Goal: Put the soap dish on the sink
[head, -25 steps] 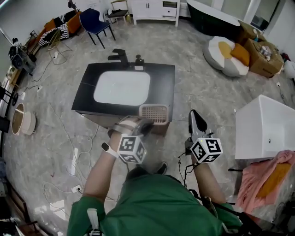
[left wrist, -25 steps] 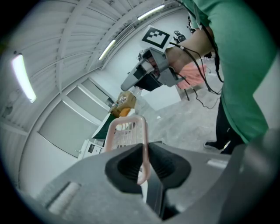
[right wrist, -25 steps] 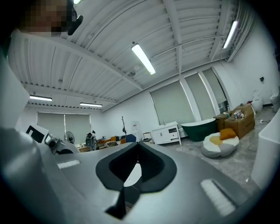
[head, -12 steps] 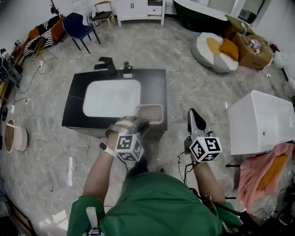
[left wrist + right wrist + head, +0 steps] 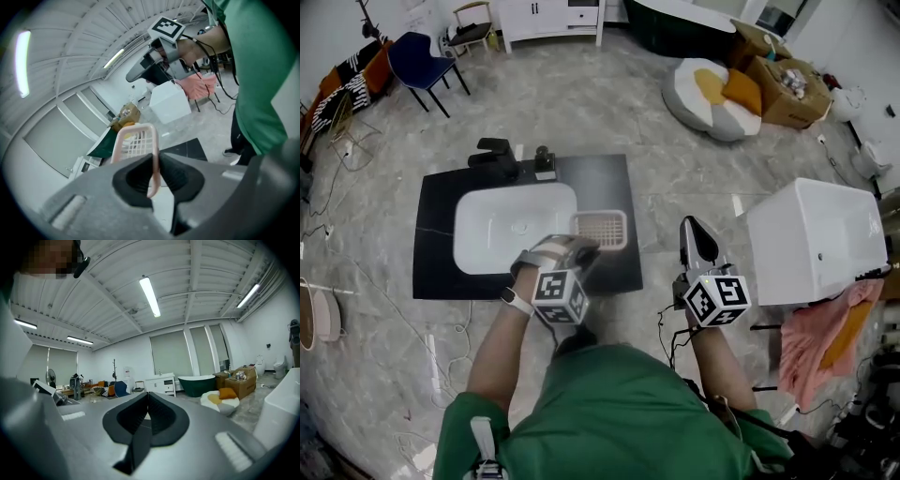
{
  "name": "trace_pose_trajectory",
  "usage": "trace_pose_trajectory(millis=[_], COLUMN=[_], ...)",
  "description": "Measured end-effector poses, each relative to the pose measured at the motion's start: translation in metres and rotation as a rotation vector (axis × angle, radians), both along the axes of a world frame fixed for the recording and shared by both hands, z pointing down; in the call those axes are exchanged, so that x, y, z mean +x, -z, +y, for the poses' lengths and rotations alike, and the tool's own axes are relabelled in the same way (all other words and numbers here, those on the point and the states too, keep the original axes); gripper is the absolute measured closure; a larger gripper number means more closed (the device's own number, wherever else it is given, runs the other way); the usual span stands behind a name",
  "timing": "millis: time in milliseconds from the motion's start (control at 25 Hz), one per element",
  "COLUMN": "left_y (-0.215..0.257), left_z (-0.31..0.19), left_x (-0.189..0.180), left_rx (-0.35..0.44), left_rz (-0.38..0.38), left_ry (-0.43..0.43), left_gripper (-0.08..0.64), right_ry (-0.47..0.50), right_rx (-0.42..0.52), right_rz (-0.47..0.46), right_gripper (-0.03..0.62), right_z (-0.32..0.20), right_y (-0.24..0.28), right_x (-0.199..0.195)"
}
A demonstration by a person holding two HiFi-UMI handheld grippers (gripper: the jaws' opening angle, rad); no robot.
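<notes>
**A:** Over the sink, right of the basin, my left gripper pinches the dish by its near rim. My right gripper is closed on nothing, off to the right.

**B:** How will it handle?

**A:** Light, stiff plastic lattice, I judge. The thin rim is the only good hold, and it could pivot there.

**B:** Is it down yet?

**A:** I can't tell. Its underside is hidden, and my jaws cover the near wall.

Roomy hall like a bathroom showroom: sink, dark green bathtub (a white tub too), marble floor.
</notes>
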State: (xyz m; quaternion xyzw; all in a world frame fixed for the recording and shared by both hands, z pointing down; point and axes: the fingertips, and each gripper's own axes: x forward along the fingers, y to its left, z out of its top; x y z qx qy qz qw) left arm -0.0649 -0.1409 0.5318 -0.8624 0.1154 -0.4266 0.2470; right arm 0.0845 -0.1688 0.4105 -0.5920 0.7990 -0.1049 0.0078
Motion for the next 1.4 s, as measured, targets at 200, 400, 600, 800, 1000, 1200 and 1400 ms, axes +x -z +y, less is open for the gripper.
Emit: trace_pose_trajectory(millis=[200,400,600,800,1000,1200,1400], left_y=[-0.013,-0.030,-0.045,-0.068,-0.092,-0.122,-0.152], left_z=[-0.026,-0.052,-0.074,-0.094,-0.108,-0.126,-0.156], left_x=[-0.007,-0.011,-0.002,0.016,0.041,0.051,0.053], left_rx=[-0.027,-0.060,-0.059,-0.067,-0.093,-0.142,-0.165], left_rz=[0.017,0.020,0.026,-0.001,-0.019,-0.043,-0.079], left_ry=[-0.037,-0.046,-0.031,0.002,0.006,0.035,0.059], left_gripper=[0.517,0.517,0.517,0.517,0.517,0.517,0.517], right_ry=[-0.045,-0.070,-0.091,-0.083,-0.077,-0.064,-0.066], right_rx=[-0.020,-0.052,-0.101,-0.133,-0.162,-0.191,-0.219], right_rz=[0.016,0.027,0.004,-0.038,-0.065,-0.078,-0.076], right_gripper=[0.591,0.591,0.591,0.591,0.591,0.591,0.591], right_z=[-0.024,-0.038,-0.052,-0.070,-0.089,-0.105,-0.121], right_y=[-0.007,-0.019,-0.045,-0.072,-0.092,-0.109,-0.126], right_x=[-0.007,-0.006,0.010,0.032,0.059,0.075,0.090])
